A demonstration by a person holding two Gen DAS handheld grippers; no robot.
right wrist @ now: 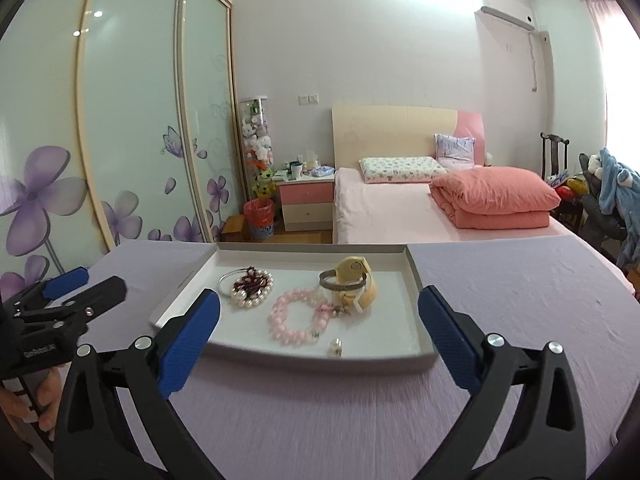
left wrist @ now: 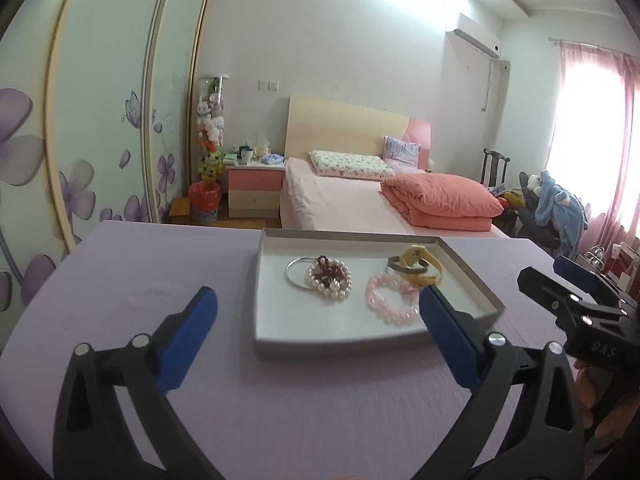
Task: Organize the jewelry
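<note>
A shallow white tray [left wrist: 320, 322] [right wrist: 312, 360] lies on the lilac tablecloth [left wrist: 160, 280]. It holds a silver bangle [left wrist: 289, 276], a pearl and dark-red bead bracelet [left wrist: 330, 280] [right wrist: 252, 286], a pink bead bracelet [left wrist: 390, 302] [right wrist: 280, 320], a grey band [left wrist: 404, 269] and a yellow watch [left wrist: 420, 260] [right wrist: 356, 276]. A small clear charm [right wrist: 335, 347] rests near the tray's front wall. My left gripper [left wrist: 318, 298] [right wrist: 98, 280] hovers in front of the tray, open and holding nothing. My right gripper [right wrist: 320, 296] [left wrist: 544, 274] is beside it, also open and holding nothing.
The table's far edge runs just behind the tray. Beyond it are a bed [left wrist: 340, 200] with a folded pink quilt [right wrist: 496, 200], a nightstand [left wrist: 254, 190], a flowered wardrobe [right wrist: 120, 140] and a chair with clothes [left wrist: 560, 208]. A hand [right wrist: 36, 400] holds the left gripper.
</note>
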